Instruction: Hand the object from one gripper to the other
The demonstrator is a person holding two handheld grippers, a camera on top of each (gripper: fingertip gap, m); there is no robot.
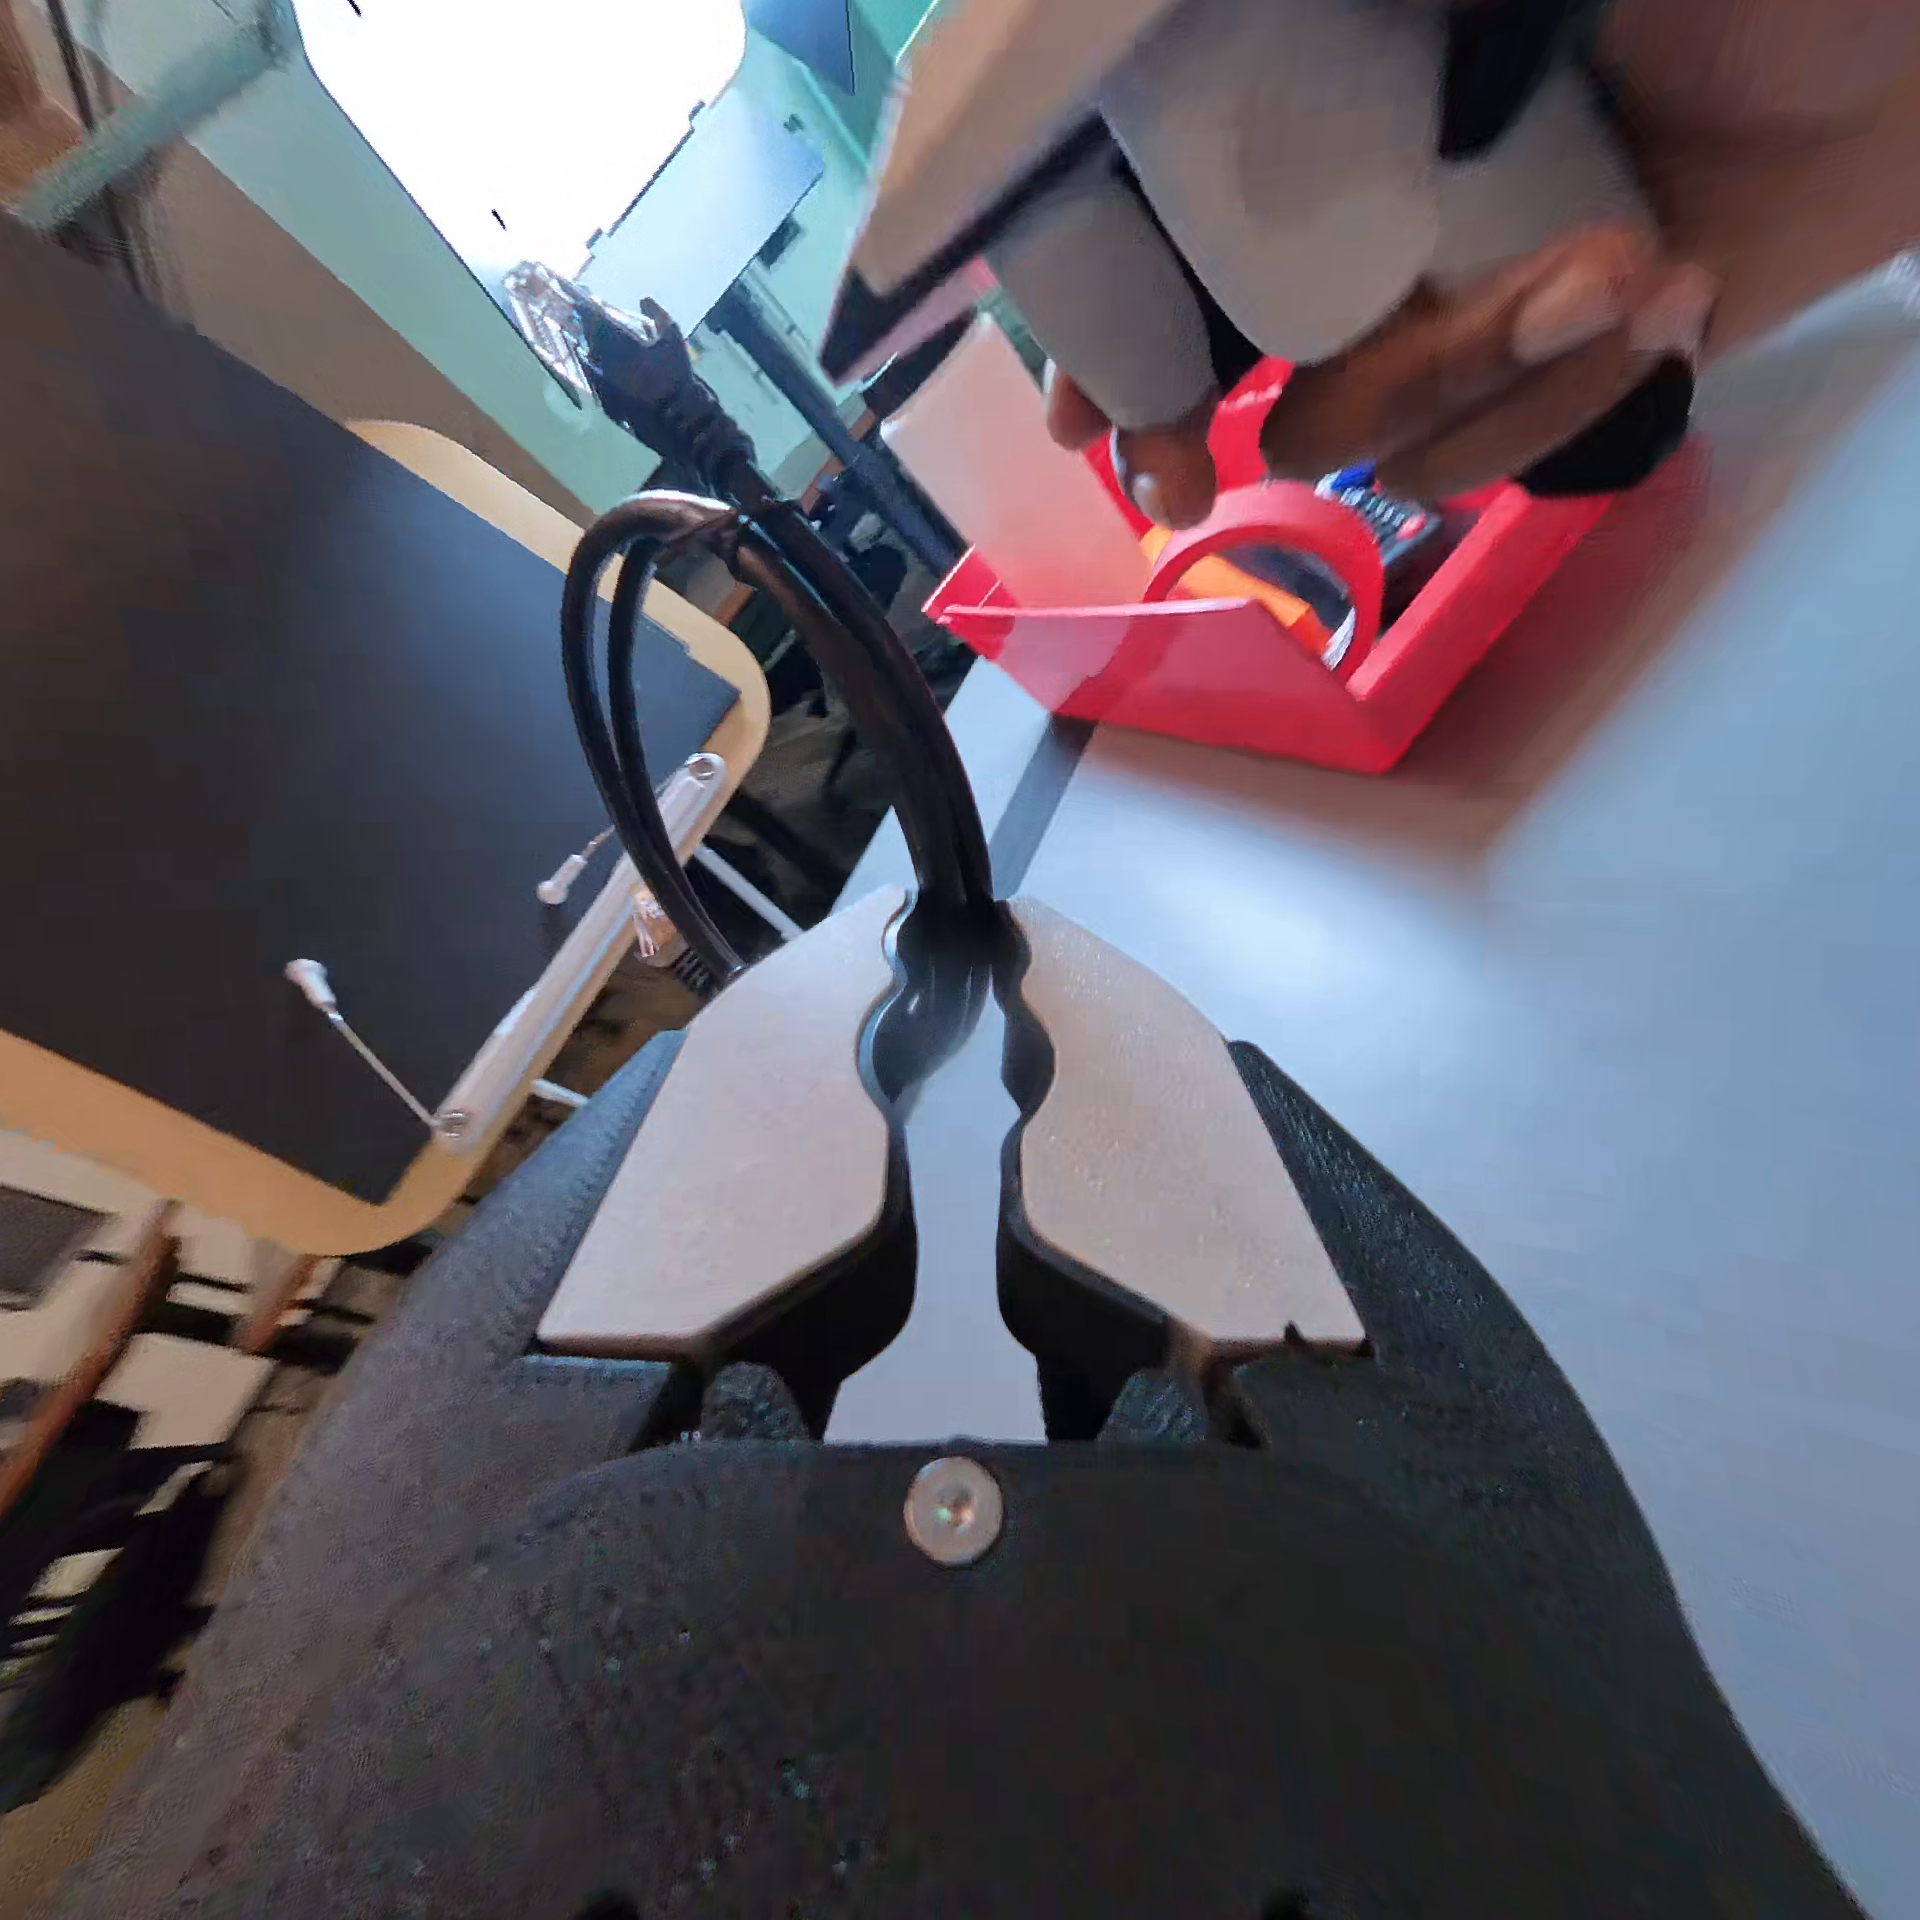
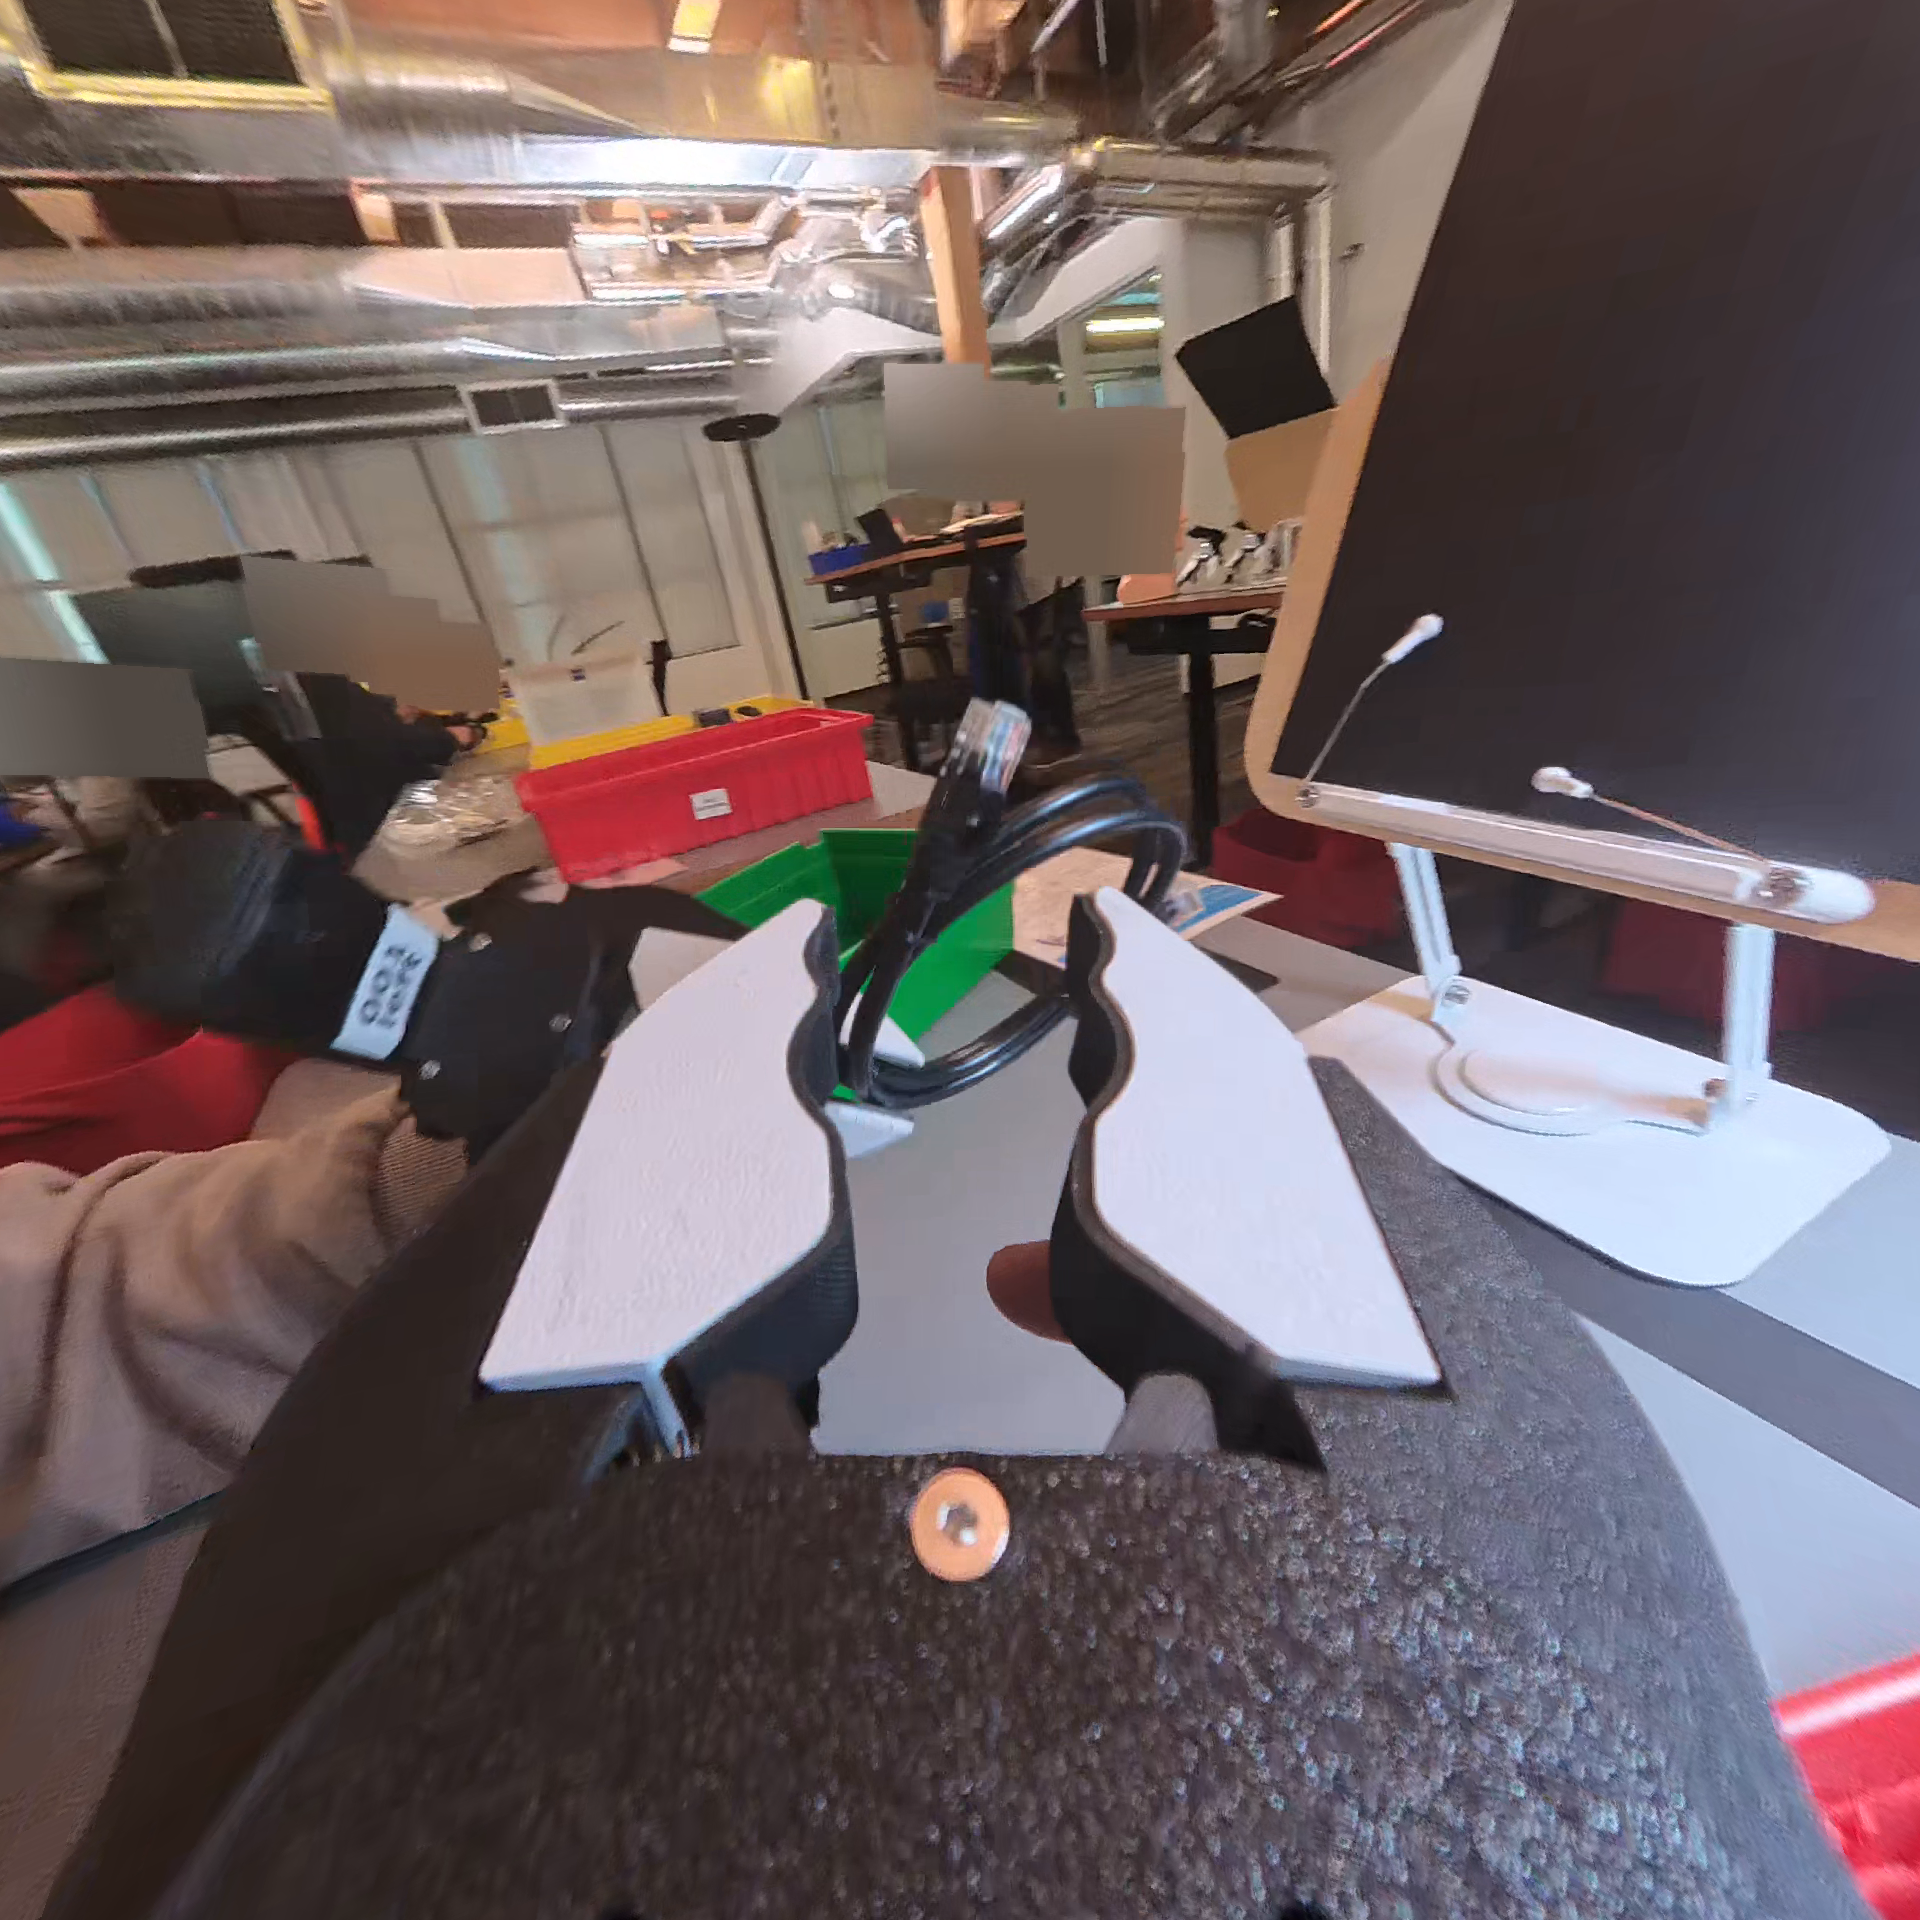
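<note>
Nearest the lens in the left wrist view: black textured gripper body with 1 bright screw at centre, then 2 pale fingers converging. The left gripper (image 1: 951, 971) is clamped on the coiled black cable (image 1: 831, 665); the bundled strands are pinched between the dark wavy pads at the fingertips, and the loop rises above them, tied at the top, with a black strain-relief boot and a clear plug (image 1: 545, 312) at the upper end. Below and to the right lies the grey table (image 1: 1455, 1039). A red tape dispenser (image 1: 1299, 665) with a red tape roll stands on it, well beyond the fingertips. The right gripper (image 1: 935, 312) shows blurred at upper right, gripped by a hand (image 1: 1455, 364); its state is not readable from this view. In the right wrist view the right gripper (image 2: 951, 935) is spread wide, holding nothing; the coiled black cable (image 2: 1039, 831) sits just beyond the gap between its 2 pale fingers, not touching either pad as far as I can tell. The left gripper's pale fingertip (image 2: 868, 1127) shows below the coil, its black body running off to the left. Behind the coil: a green bin (image 2: 883, 873) and, farther off, a red bin (image 2: 707, 779). A dark panel on a white stand (image 2: 1610, 1143) stands at right on the table.
</note>
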